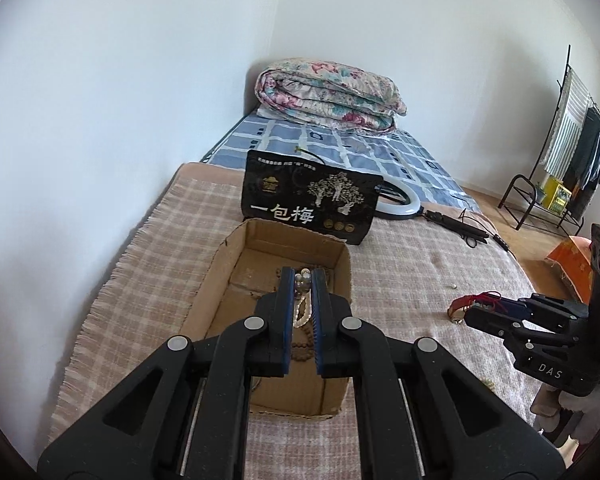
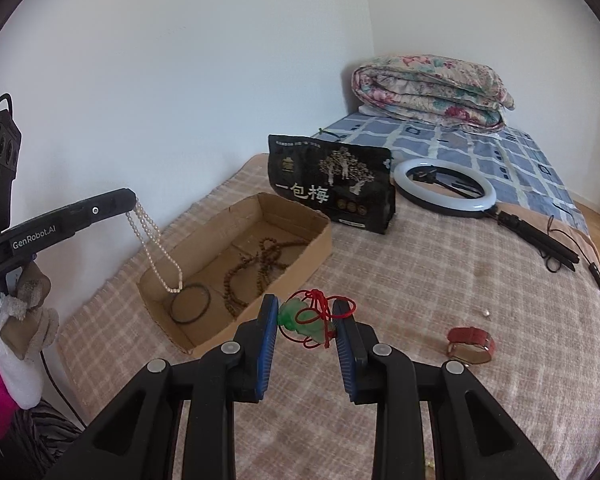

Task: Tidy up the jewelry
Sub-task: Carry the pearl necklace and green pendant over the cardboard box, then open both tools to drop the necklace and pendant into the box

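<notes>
Cardboard box (image 2: 204, 240) is sitting on the checked blanket (image 2: 480, 300), holding brown bead strings (image 2: 260, 264) and a dark bangle (image 2: 191, 304). Your left gripper (image 2: 132, 202) is hanging clamped on the pearl necklace (image 2: 156, 252), which is dangling over the box's near end. Your right gripper (image 2: 306, 320) is pinching the green pendant (image 2: 300, 318) with its red cord, just right of the box. A red watch (image 2: 471, 345) is lying farther right.
</notes>
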Demonstrator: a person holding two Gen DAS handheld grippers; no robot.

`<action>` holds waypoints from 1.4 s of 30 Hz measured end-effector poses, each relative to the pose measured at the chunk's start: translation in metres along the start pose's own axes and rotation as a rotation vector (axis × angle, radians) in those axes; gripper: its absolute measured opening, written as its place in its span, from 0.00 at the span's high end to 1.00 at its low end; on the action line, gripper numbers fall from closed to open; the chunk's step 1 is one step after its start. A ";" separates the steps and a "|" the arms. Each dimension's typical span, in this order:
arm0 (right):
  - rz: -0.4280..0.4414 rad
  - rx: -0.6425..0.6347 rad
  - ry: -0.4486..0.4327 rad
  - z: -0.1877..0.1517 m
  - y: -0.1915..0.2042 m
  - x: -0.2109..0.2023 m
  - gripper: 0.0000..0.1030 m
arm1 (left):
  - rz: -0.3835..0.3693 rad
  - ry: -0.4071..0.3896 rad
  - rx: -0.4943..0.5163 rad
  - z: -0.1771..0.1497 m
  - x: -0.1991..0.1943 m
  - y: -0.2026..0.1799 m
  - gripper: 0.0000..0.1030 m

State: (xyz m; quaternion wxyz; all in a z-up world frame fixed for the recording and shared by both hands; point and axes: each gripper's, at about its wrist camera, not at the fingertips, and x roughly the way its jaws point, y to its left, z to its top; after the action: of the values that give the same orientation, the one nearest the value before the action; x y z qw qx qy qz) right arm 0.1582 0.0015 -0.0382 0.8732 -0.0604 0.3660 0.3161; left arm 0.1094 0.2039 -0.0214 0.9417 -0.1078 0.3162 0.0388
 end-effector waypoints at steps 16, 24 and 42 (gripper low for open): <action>0.125 -0.037 0.079 0.009 0.068 0.072 0.73 | 0.017 0.068 -0.043 0.017 0.050 0.047 0.95; 0.153 -0.043 0.119 0.001 0.082 0.090 0.73 | 0.022 0.098 -0.029 0.024 0.074 0.045 0.94; 0.060 -0.024 0.116 -0.007 0.082 0.082 0.16 | 0.036 0.081 -0.049 0.026 0.068 0.051 0.57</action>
State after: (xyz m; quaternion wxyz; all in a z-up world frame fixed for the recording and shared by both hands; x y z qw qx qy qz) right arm 0.1489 0.1064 -0.0886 0.8400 -0.0778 0.4137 0.3425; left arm 0.1713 0.2603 -0.0511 0.9243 -0.1267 0.3551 0.0593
